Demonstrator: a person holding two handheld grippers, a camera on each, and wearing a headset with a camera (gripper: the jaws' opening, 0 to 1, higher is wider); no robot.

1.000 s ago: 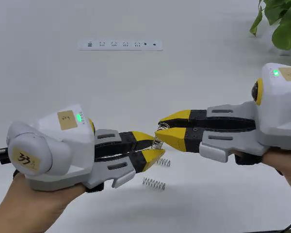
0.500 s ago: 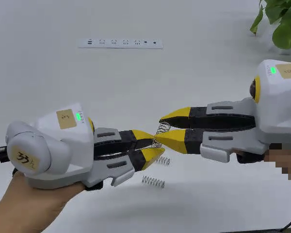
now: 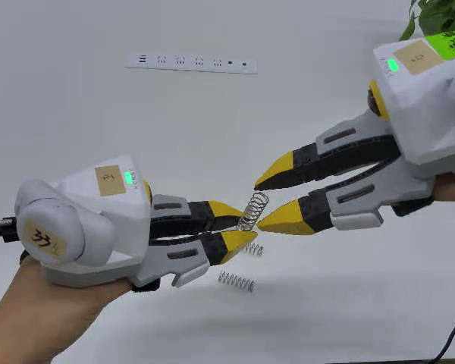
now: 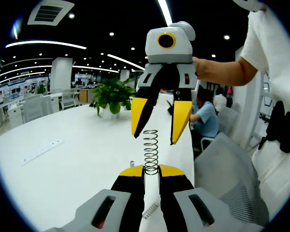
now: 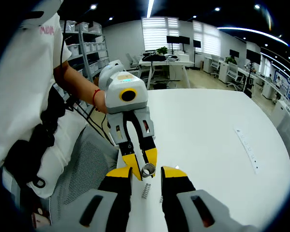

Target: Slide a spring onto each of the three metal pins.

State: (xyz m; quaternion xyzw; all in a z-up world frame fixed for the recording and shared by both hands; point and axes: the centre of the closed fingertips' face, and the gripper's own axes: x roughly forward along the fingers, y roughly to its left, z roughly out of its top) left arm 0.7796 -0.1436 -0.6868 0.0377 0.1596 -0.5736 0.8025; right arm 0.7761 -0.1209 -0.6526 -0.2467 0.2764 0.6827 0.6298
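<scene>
Head view: the left gripper (image 3: 248,226) is clamped on the base of a spring (image 3: 253,210) — the right gripper (image 3: 258,206) is spread, tips at its other end; two loose springs (image 3: 236,281) lie on the table (image 3: 212,152).
Left gripper view: the spring (image 4: 151,150) stands from pinched tips.
Right gripper view: jaws parted — the spring's (image 5: 147,170) end shows between their tips.

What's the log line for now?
left tool: shut on spring | right tool: open at spring's end | table: two loose springs

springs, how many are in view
3. One spring in the left gripper jaws; a second spring and third spring lie on the table below. More could hide under grippers.
</scene>
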